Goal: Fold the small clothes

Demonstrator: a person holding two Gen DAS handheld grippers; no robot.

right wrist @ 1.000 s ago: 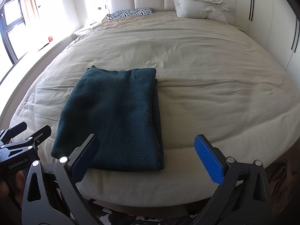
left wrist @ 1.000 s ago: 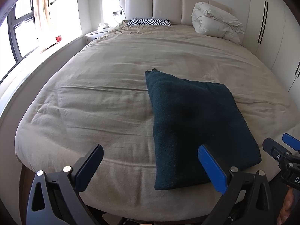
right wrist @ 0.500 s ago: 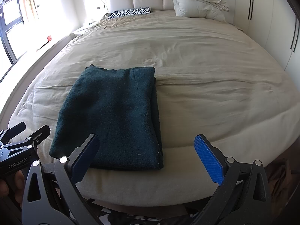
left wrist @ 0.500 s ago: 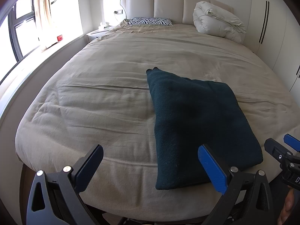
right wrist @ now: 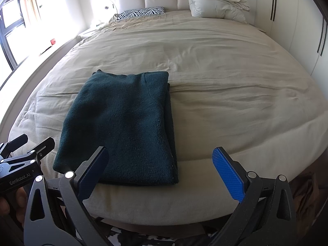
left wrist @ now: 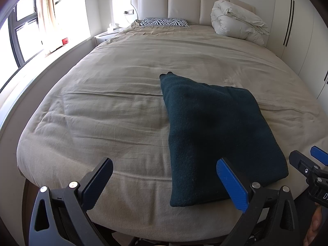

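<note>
**Status: folded garment on bed, both units unloaded**

Left wrist view. I read the left hand-held gripper [left wrist: 164, 181] with its jaws spread wide and nothing between them. It hangs off the foot edge of the bed [left wrist: 106, 106]. The dark green folded garment [left wrist: 215, 135] lies flat on the bed cover, at the foot end, ahead of and partly behind the blue right-side finger. The right hand-held gripper [left wrist: 311, 162] shows at the frame's right edge, just beside the garment's near corner. At the head end of the bed I see a zebra-print pillow [left wrist: 164, 22] and a rolled white duvet [left wrist: 237, 25].

Right wrist view. I read the right hand-held gripper [right wrist: 161, 169] also wide open and empty, off the foot edge of the bed [right wrist: 235, 78]. The garment [right wrist: 123, 127] lies just beyond the dark finger, its folded layers stacked along the right edge. The left hand-held gripper [right wrist: 26, 143] sits beside the garment's near left corner.
</note>
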